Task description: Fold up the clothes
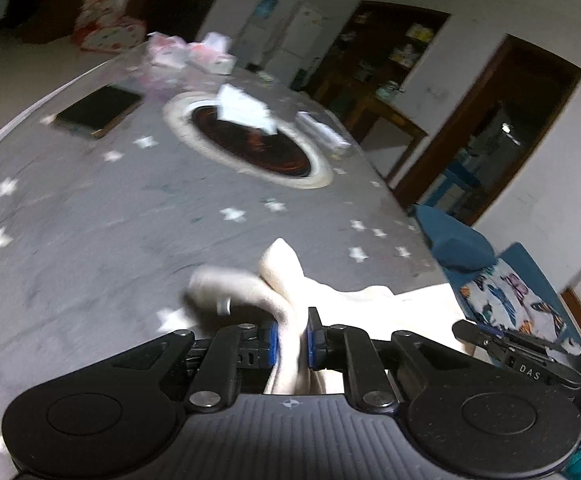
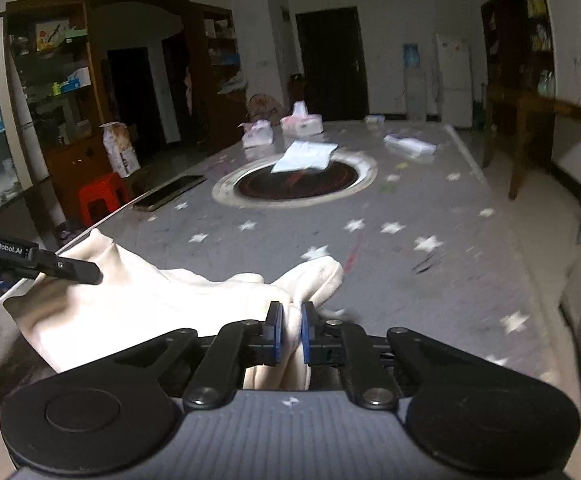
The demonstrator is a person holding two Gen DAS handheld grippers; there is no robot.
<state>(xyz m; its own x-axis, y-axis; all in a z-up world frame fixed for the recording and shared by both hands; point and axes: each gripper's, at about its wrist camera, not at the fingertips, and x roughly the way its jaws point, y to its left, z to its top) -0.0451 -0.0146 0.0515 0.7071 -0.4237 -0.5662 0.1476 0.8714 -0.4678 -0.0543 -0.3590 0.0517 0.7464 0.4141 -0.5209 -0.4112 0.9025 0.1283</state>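
left wrist view: the left gripper (image 1: 292, 334) is clamped on a bunched fold of the cream garment (image 1: 278, 280), with the blue pads pressed in from both sides. the cloth is draped up and over the fingers, one rounded end sticking out toward the far side and another flopped off to the left, a bit blurred. the rest of the garment is spread off to the right along the near edge of the grey star-print table cover (image 1: 90, 208). the right gripper (image 1: 530, 354) is seen at the near right edge, next to a blue cushion with a butterfly print (image 1: 510, 292).

in the right wrist view the right gripper (image 2: 291, 334) is pinched tight on another fold of the same garment (image 2: 170, 300), which is piled to the left and near side. the tip of the left gripper (image 2: 70, 268) is poked in from the left over the cloth.

farther out on the table, a round dark inset with a pale rim (image 2: 302, 184) is seen, with a sheet of white paper (image 2: 306, 156) laid partly over it. a dark flat tablet-like slab (image 1: 98, 110) is set to its left, and tissue packs (image 2: 302, 122) are at the far end.
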